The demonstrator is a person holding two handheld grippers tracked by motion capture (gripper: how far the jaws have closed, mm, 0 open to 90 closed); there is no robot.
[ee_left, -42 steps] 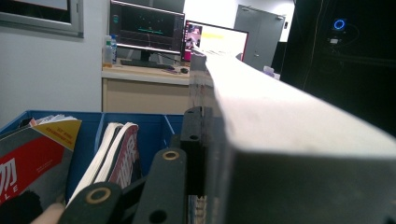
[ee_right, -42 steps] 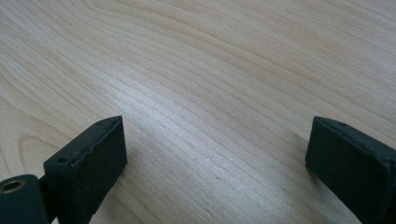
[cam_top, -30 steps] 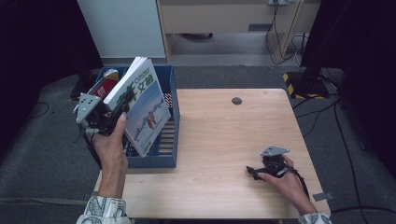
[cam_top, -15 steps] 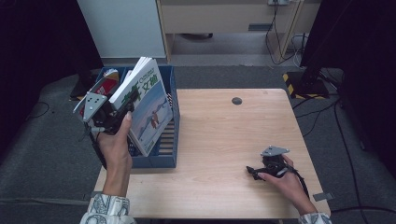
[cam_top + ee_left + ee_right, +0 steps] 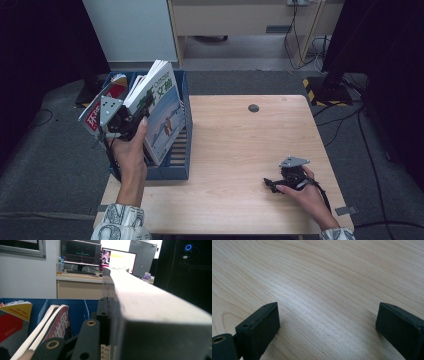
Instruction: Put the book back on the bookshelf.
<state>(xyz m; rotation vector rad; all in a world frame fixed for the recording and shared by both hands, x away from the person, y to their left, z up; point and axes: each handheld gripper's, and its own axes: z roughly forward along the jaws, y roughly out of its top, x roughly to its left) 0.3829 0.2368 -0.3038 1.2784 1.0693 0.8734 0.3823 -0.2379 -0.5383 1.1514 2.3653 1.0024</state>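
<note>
My left gripper [image 5: 144, 103] is shut on a thick book [image 5: 164, 109] with a blue and white cover. It holds the book tilted above the blue bin [image 5: 183, 152] at the table's left edge. In the left gripper view the book's white page block [image 5: 152, 312] runs away from me, beside one black jaw. My right gripper [image 5: 270, 183] rests low on the wooden table [image 5: 235, 135] at the front right. Its jaws stand wide open over bare wood [image 5: 324, 272], with nothing between them.
The bin's compartments hold more books, among them a red one [image 5: 106, 101] leaning at the left, seen close up as a red and yellow cover [image 5: 13, 322]. A small dark disc [image 5: 253, 107] lies near the table's far edge. A desk with monitors [image 5: 80, 251] stands behind.
My left hand has carried the book slightly to the right over the bin. The right gripper has not moved.
</note>
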